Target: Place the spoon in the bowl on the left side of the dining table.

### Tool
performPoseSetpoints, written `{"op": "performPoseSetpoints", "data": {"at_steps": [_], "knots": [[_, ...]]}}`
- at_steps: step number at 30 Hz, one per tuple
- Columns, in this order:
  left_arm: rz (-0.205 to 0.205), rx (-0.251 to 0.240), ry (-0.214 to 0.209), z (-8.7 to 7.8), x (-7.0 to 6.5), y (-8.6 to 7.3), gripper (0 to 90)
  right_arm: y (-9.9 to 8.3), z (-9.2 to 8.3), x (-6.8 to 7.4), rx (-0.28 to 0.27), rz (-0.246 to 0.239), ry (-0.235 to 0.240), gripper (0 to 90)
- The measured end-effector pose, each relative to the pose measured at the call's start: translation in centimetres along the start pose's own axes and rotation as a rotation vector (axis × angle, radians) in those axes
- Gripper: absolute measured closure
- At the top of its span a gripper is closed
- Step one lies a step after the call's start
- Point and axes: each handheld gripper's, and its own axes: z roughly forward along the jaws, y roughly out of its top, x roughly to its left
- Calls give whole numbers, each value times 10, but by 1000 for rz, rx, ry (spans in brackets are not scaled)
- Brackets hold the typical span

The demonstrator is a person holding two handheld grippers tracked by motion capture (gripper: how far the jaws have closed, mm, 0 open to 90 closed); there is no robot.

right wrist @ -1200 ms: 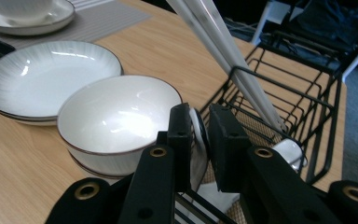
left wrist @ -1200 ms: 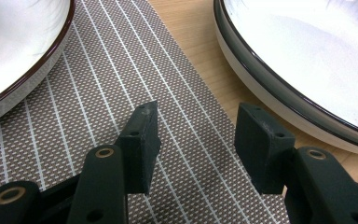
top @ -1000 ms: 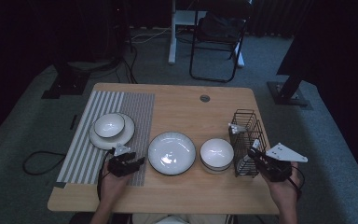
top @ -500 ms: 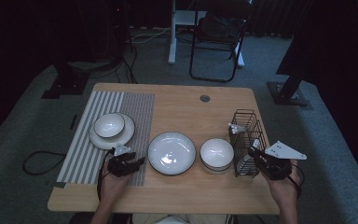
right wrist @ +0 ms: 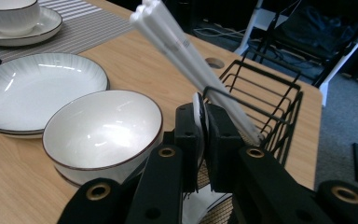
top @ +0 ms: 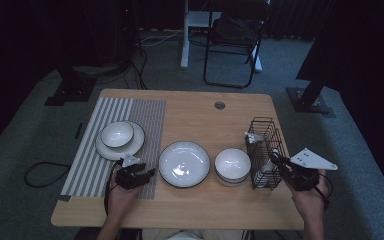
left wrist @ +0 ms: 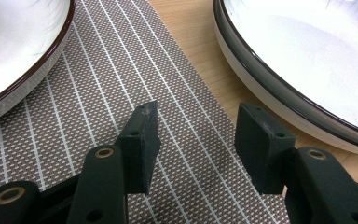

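Spoon (right wrist: 198, 108) — between right gripper (right wrist: 204, 122) fingers

pretty muted palette here. light wood table (top: 190, 120), with a grey placemat (top: 130, 127) on the left side, half bold white stripes, half fine brownish weave with thin white lines. all the dishes are white with a dark brown rim: the big plate (top: 184, 164), the bowl (top: 232, 165) next to it, and the small bowl on a plate (top: 119, 138). wire basket (top: 265, 150) is black, the chopsticks (right wrist: 186, 56) in it are white. both grippers are matte black with brass-coloured rivets.
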Motion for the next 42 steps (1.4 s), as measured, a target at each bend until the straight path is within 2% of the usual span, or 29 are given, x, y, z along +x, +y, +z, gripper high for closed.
{"op": "performPoseSetpoints", "data": {"at_steps": [13, 23, 36, 42], "knots": [[1, -1, 0, 0, 0, 0, 503, 23, -16, -3, -34, -41, -28, 845], [1, -1, 0, 0, 0, 0, 503, 37, -24, 2, -55, -78, -32, 845], [2, 0, 0, 0, 0, 0, 503, 49, -21, 12, -78, -108, 5, 845], [1, 1, -1, 0, 0, 0, 503, 56, -19, 21, -89, -136, 28, 845]]}}
